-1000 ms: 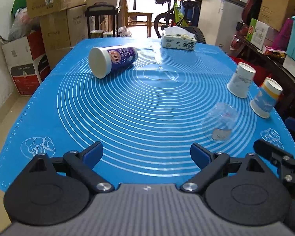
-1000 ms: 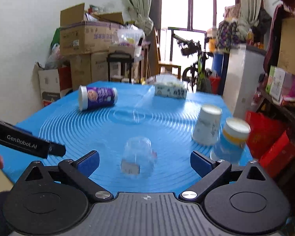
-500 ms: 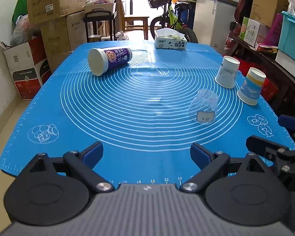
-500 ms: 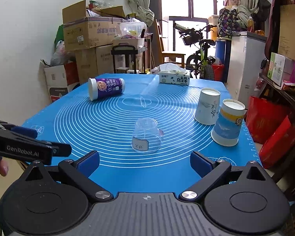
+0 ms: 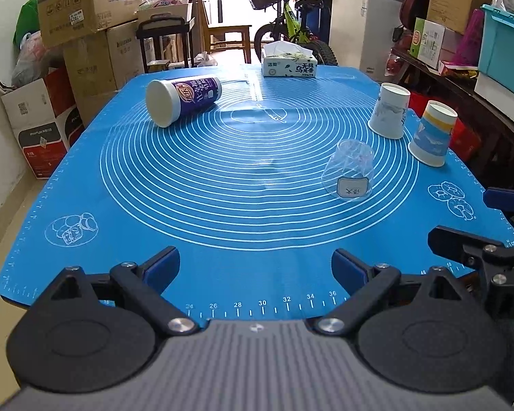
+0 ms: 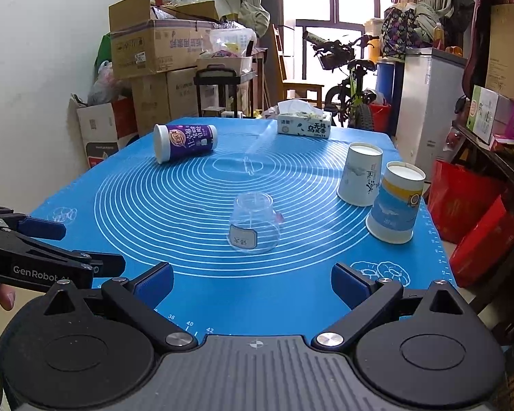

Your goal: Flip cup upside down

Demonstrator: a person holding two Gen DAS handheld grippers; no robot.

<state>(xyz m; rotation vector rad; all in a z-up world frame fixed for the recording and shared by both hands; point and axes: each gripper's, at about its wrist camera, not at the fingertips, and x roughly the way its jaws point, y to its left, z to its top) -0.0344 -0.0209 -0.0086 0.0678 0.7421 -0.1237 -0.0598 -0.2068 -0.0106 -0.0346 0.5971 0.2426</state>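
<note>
A clear plastic cup [image 5: 348,173] with a white label stands upside down on the blue mat [image 5: 222,185]; it also shows in the right wrist view [image 6: 253,222]. A purple cup [image 5: 183,97] lies on its side at the far left of the mat, and shows in the right wrist view [image 6: 185,141]. Two paper cups [image 6: 359,174] [image 6: 395,202] stand upside down at the right. My left gripper [image 5: 255,267] is open and empty over the mat's near edge. My right gripper [image 6: 252,282] is open and empty, a little short of the clear cup.
A tissue box [image 5: 289,63] sits at the mat's far edge. Cardboard boxes [image 5: 85,34] stack to the left. A bicycle [image 5: 288,30] and a white cabinet [image 5: 366,24] stand behind the table. Shelves with boxes line the right side [image 5: 462,51].
Both grippers have drawn back from the mat towards its near edge, so the cups look farther away. The clear cup stays upside down where it stood.
</note>
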